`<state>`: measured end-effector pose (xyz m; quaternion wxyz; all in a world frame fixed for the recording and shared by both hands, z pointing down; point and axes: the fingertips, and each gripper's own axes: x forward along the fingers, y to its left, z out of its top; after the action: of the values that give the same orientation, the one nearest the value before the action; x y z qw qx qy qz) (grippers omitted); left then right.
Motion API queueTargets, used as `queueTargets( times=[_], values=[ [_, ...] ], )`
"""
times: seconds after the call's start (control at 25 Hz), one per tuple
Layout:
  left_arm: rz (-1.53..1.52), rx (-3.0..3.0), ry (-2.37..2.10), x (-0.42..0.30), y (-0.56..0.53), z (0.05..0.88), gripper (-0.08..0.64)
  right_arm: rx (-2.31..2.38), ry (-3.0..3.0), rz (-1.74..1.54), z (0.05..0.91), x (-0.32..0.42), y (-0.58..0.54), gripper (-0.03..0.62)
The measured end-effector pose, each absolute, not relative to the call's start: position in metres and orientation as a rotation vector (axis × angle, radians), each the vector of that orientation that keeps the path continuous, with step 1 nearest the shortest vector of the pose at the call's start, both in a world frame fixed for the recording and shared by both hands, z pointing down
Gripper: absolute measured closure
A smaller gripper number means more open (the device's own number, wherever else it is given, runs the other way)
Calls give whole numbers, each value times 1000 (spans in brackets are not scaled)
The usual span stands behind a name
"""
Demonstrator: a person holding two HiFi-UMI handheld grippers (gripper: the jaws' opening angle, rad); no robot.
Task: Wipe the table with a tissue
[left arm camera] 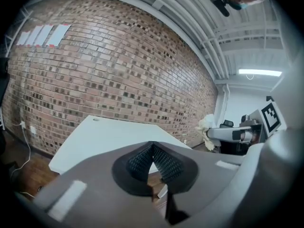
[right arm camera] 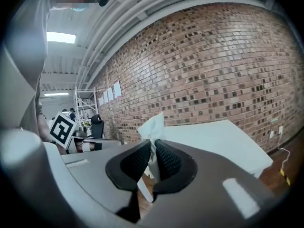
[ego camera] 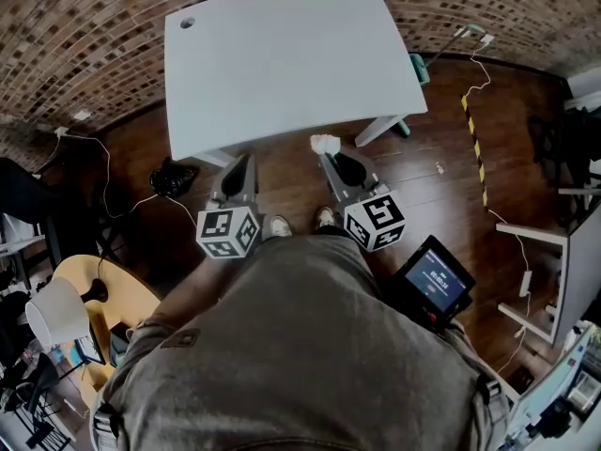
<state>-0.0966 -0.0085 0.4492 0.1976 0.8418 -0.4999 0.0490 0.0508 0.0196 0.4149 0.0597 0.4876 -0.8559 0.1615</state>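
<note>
A white table (ego camera: 282,59) stands ahead of me against the brick wall, its top bare. My right gripper (ego camera: 328,152) is shut on a crumpled white tissue (ego camera: 325,143), held just short of the table's near edge. In the right gripper view the tissue (right arm camera: 153,127) sticks up from between the shut jaws, with the table (right arm camera: 213,139) beyond. My left gripper (ego camera: 240,169) is shut with nothing in it, also short of the near edge. The left gripper view shows its tips (left arm camera: 153,146) meeting, the table (left arm camera: 109,137) ahead and the tissue (left arm camera: 205,127) off to the right.
Dark wood floor lies under the table. A black object (ego camera: 174,177) and cables lie on the floor at the left. A yellow-black strip (ego camera: 474,148) runs along the floor at the right. A small screen (ego camera: 437,278) sits near my right side. White furniture (ego camera: 563,271) stands far right.
</note>
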Motion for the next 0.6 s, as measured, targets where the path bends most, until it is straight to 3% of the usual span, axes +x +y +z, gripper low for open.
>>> queueTargets(
  times=[0.6],
  values=[
    [163,2341,-1413,-86,-3,448,558,1450,-2624,519,417,54,23,552]
  ],
)
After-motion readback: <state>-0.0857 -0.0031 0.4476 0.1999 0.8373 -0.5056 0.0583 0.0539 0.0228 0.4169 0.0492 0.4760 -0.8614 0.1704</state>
